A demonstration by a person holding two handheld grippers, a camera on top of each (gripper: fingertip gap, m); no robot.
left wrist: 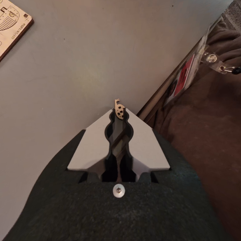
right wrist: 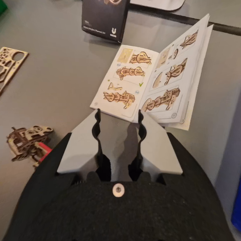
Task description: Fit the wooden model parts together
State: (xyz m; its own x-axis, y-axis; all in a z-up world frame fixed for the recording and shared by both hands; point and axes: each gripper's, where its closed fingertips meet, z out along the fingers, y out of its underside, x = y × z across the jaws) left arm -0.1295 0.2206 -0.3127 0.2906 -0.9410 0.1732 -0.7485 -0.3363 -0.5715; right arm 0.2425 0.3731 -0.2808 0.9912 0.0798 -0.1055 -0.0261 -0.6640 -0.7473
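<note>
My left gripper [left wrist: 119, 110] is shut on a small flat wooden part [left wrist: 119, 110] with square holes; its hooked end sticks out past the fingertips, above the grey table near its edge. My right gripper [right wrist: 118, 112] is open and empty, just in front of an open instruction booklet [right wrist: 143, 83]. A partly built wooden model [right wrist: 28, 142] lies on the table to the left of the right gripper, with a red piece [right wrist: 45, 148] beside it. A wooden parts sheet [right wrist: 9, 66] lies at the far left; a sheet corner [left wrist: 11, 32] also shows in the left wrist view.
A dark box [right wrist: 104, 20] stands behind the booklet. A person in brown clothing [left wrist: 203, 130] with a clear badge holder [left wrist: 185, 77] is at the table edge on the right of the left wrist view. A blue object [right wrist: 236, 203] is at the right edge. The left gripper's tips are roughly 40 cm from the right gripper's. To reach the red piece [right wrist: 45, 148] in a straight line is about 10 cm for my right fingers, about 25 cm for my left.
</note>
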